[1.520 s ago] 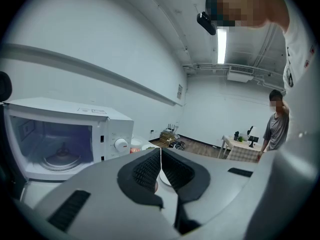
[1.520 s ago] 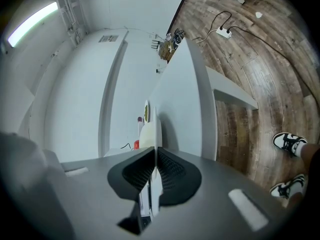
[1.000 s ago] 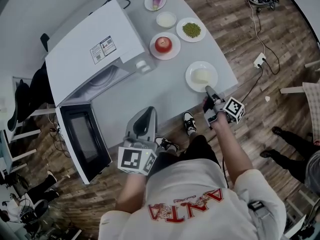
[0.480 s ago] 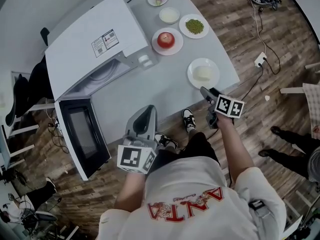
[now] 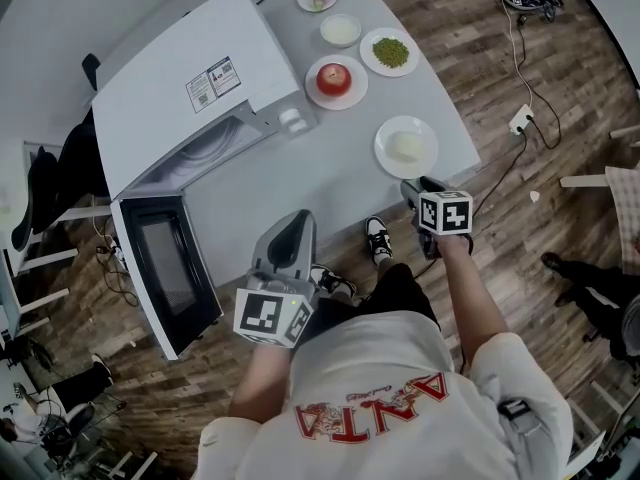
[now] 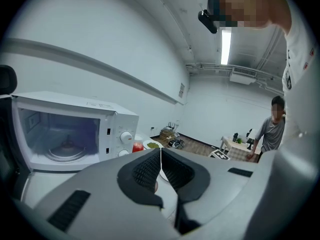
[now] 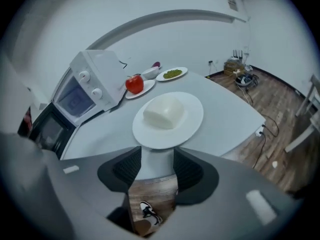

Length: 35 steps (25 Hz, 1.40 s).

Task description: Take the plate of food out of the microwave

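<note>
Our left gripper (image 6: 160, 154) is pressed together. Our right gripper (image 7: 157, 159) is spread and closing, with nothing inside. Just past it the plate (image 7: 192, 123) sits flat on the table (image 7: 227, 111). Its white food (image 7: 164, 112) lies long-ways across, toward the open microwave (image 7: 87, 91).

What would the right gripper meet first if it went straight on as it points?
Probably the plate, at its near rim: the right gripper, jaws closing on nothing, sits just short.

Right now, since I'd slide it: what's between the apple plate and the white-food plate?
Only bare tabletop separates the apple plate and the white-food plate; the head view shows it.
</note>
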{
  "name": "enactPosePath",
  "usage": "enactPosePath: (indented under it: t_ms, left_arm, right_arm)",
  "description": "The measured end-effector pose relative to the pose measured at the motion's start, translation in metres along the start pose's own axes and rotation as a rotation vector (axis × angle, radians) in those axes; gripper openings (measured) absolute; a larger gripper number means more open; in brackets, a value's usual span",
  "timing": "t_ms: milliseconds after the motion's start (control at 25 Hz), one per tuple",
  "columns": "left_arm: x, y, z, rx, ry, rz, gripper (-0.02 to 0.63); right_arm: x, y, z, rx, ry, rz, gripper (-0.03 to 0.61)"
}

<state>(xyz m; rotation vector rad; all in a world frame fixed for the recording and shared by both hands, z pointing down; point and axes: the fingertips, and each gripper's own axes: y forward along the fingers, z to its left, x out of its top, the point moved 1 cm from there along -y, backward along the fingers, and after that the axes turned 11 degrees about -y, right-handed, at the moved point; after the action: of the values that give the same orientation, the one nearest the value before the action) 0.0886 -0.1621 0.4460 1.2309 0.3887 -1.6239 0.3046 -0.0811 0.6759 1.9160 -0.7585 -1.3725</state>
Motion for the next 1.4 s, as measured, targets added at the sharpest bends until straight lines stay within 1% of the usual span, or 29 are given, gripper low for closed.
enactPosePath:
  t_ms: [80, 120, 160, 240, 280, 400, 560, 640, 760, 1000, 1120, 1240, 1400]
  left_arm:
    - [0.001, 0.000, -0.001, -0.011, -0.013, 0.000, 0.012]
    - [0.002, 0.000, -0.001, -0.015, -0.016, -0.005, 0.012]
    - [0.005, -0.001, -0.001, -0.016, -0.017, -0.012, 0.012]
    - [0.013, -0.005, 0.000, -0.017, -0.019, -0.031, 0.012]
    - [0.017, -0.008, 0.001, -0.020, -0.022, -0.045, 0.012]
    - [0.028, -0.014, 0.002, -0.035, -0.031, -0.083, 0.012]
    - [0.047, -0.019, 0.003, -0.031, -0.028, -0.136, 0.012]
    - [0.056, -0.024, 0.002, -0.030, -0.025, -0.156, 0.012]
    - [0.072, -0.033, -0.002, -0.020, 0.002, -0.180, 0.012]
    - [0.100, -0.063, -0.002, 0.030, 0.044, -0.241, 0.012]
    - [0.114, -0.082, 0.000, 0.073, 0.073, -0.278, 0.012]
    - [0.130, -0.104, 0.004, 0.128, 0.118, -0.316, 0.012]
    - [0.149, -0.124, 0.008, 0.170, 0.144, -0.355, 0.012]
  right_arm:
    - [-0.001, -0.004, -0.008, 0.006, 0.090, -0.007, 0.139]
    - [0.000, -0.007, -0.010, 0.008, 0.119, -0.012, 0.122]
    - [0.002, -0.012, -0.011, 0.007, 0.132, -0.018, 0.096]
    - [0.010, -0.023, -0.009, 0.002, 0.125, -0.044, 0.019]
    - [0.016, -0.029, -0.005, 0.006, 0.114, -0.063, 0.003]
    - [0.044, -0.047, 0.012, 0.026, 0.047, -0.128, 0.002]
    - [0.094, -0.074, 0.045, 0.037, -0.098, -0.230, 0.002]
    - [0.121, -0.094, 0.065, 0.053, -0.157, -0.295, 0.002]
    - [0.160, -0.125, 0.097, 0.075, -0.240, -0.404, 0.002]
    - [0.223, -0.200, 0.153, 0.142, -0.385, -0.614, 0.002]
    - [0.240, -0.234, 0.174, 0.170, -0.438, -0.701, 0.002]
    - [0.251, -0.261, 0.192, 0.202, -0.472, -0.772, 0.002]
    - [0.263, -0.279, 0.208, 0.225, -0.520, -0.826, 0.002]
